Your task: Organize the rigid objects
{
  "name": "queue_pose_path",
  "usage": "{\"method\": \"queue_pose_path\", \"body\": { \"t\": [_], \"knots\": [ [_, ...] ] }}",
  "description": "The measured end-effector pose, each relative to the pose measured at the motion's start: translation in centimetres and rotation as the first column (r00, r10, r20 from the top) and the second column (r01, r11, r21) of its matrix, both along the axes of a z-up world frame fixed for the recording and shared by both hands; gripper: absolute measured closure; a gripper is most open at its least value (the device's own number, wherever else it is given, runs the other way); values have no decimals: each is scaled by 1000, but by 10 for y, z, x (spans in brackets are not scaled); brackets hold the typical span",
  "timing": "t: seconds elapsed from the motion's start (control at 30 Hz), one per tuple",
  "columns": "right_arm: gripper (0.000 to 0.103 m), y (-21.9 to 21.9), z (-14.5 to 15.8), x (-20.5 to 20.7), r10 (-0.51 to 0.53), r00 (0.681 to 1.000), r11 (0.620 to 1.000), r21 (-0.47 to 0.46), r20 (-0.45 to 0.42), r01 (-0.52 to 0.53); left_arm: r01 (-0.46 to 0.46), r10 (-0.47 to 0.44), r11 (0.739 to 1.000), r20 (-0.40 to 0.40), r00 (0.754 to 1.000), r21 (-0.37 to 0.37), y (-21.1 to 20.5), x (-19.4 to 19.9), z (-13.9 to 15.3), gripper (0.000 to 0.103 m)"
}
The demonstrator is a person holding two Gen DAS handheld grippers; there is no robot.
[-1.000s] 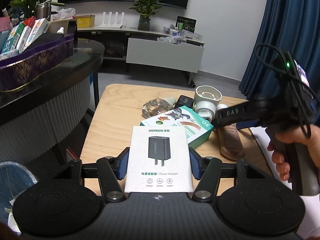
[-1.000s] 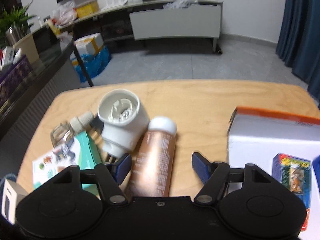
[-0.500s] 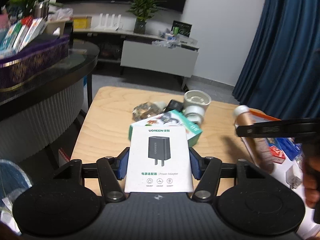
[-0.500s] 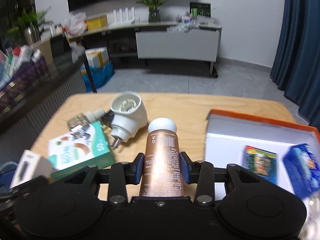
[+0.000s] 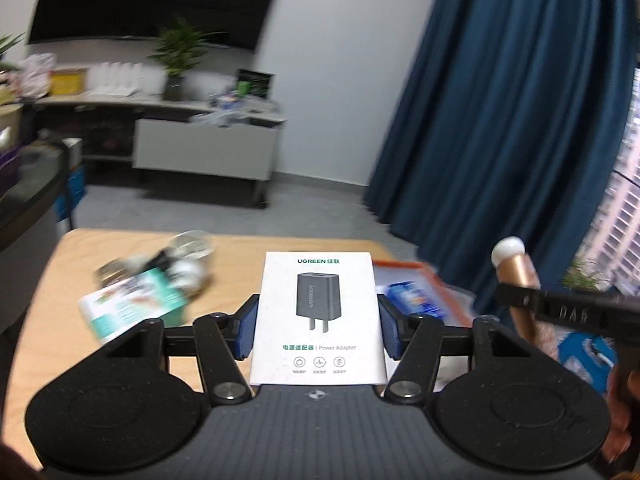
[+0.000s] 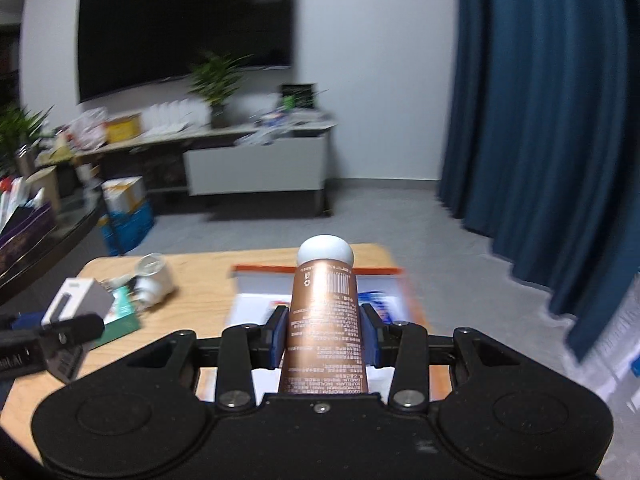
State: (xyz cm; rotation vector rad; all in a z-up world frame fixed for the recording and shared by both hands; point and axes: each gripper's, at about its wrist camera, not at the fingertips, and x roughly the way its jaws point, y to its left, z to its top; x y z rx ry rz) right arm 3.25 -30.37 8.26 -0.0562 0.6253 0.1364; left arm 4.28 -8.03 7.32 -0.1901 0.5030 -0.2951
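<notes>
In the right wrist view the right gripper (image 6: 323,334) has its jaws clamped on the bronze bottle (image 6: 323,320), cap pointing straight ahead over the orange-rimmed tray (image 6: 316,270) at centre frame, while the left gripper (image 5: 318,332) grips the white charger box (image 5: 318,316), tray upper right.

Each camera sits close behind its own gripper, facing forward and slightly down; both share the worktop (image 5: 132,240) and far wall (image 6: 360,80).
</notes>
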Motion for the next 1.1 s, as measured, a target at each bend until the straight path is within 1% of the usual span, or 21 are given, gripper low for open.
{"method": "queue_pose_path", "body": {
  "t": [0.07,0.17,0.23,0.3,0.37,0.43,0.53,0.7,0.87,1.1],
  "knots": [
    [56,-17,3,-8,-14,1000,1000,7,17,14,19,-20,999,37,999,29,-22,0,10,44],
    [56,-33,1,-16,-16,999,1000,6,34,16,21,-23,999,52,998,46,-50,2,13,44],
    [56,-41,-8,-18,-24,999,1000,10,29,23,7,-9,999,38,999,40,-62,4,9,44],
    [56,-48,-16,-18,-24,1000,999,37,9,23,-4,4,1000,9,1000,27,-68,3,1,44],
    [56,-52,-24,-19,-11,1000,999,49,-14,12,-2,3,999,-17,1000,54,-75,2,-11,44],
    [56,-53,-31,-21,8,999,999,35,-33,-7,-3,8,997,-54,999,82,-78,1,-24,44],
    [56,-52,-39,-22,23,998,999,31,-57,-22,-15,26,994,-98,995,111,-77,1,-35,44],
    [56,-47,-48,-24,46,996,999,11,-72,-46,-40,61,989,-146,987,143,-72,1,-46,44],
    [56,-44,-50,-24,57,995,998,12,-77,-56,-56,81,985,-148,986,163,-76,-5,-42,44],
    [56,-45,-52,-25,64,995,998,-4,-82,-65,-49,72,986,-144,987,159,-83,-8,-41,44]
  ]
}}
